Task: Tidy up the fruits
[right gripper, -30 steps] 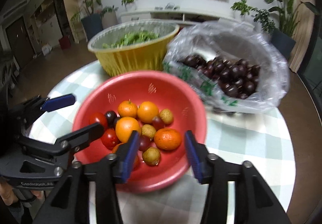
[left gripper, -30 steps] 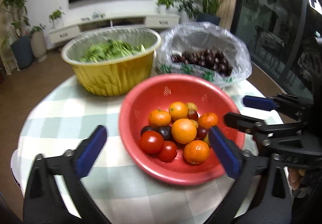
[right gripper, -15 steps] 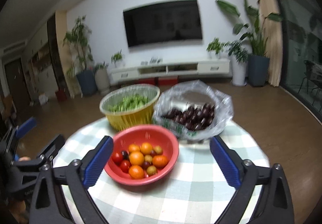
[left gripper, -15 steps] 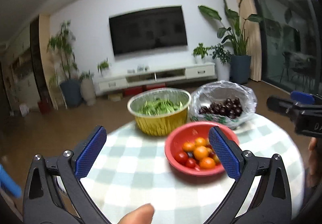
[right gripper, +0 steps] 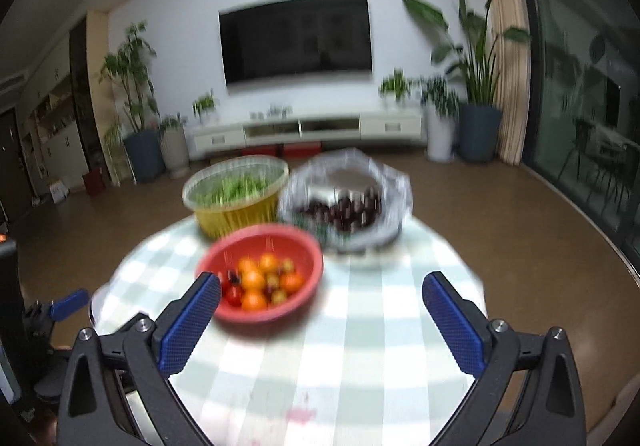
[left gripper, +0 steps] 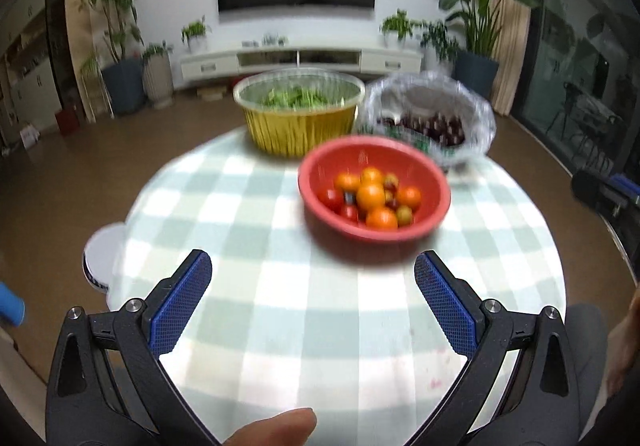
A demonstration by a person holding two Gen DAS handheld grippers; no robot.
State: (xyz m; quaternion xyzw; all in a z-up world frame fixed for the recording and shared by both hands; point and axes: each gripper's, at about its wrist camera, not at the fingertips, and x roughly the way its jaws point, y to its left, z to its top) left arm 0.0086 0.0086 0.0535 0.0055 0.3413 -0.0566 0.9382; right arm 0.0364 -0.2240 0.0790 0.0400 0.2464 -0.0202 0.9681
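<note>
1. Left wrist view puts the red bowl [left gripper: 374, 189] on the far right part of the round table [left gripper: 280, 306], holding a pile of fruits [left gripper: 370, 197]: orange ones, small red ones and a few dark or yellowish ones. Blur softens them, so the smaller pieces cannot be told apart by kind.
2. Right wrist view shows the same red bowl [right gripper: 260, 274] left of centre; its near left rim is hidden behind the left blue pad of the right gripper [right gripper: 320, 326].
3. Just behind the bowl stands a yellow foil tub [left gripper: 300, 113] of green leaves, and beside that a clear plastic bag [left gripper: 428, 117] of dark round fruit; whether bag and bowl touch cannot be made out.
4. Left gripper [left gripper: 312, 306] hangs over the bare checked cloth, well short of the bowl, jaws spread wide with nothing between them.
5. Right gripper's jaws have just been opening and stand at their widest, empty, over the cloth.
6. A fingertip [left gripper: 276, 428] juts in at the bottom edge of the left view, cut off by the frame.
7. At the table's left edge a white round object [left gripper: 102, 258] peeks from under the cloth, mostly covered.
8. Beyond, a wall television [right gripper: 298, 39] and potted plants [right gripper: 476, 85] are smeared by motion.
</note>
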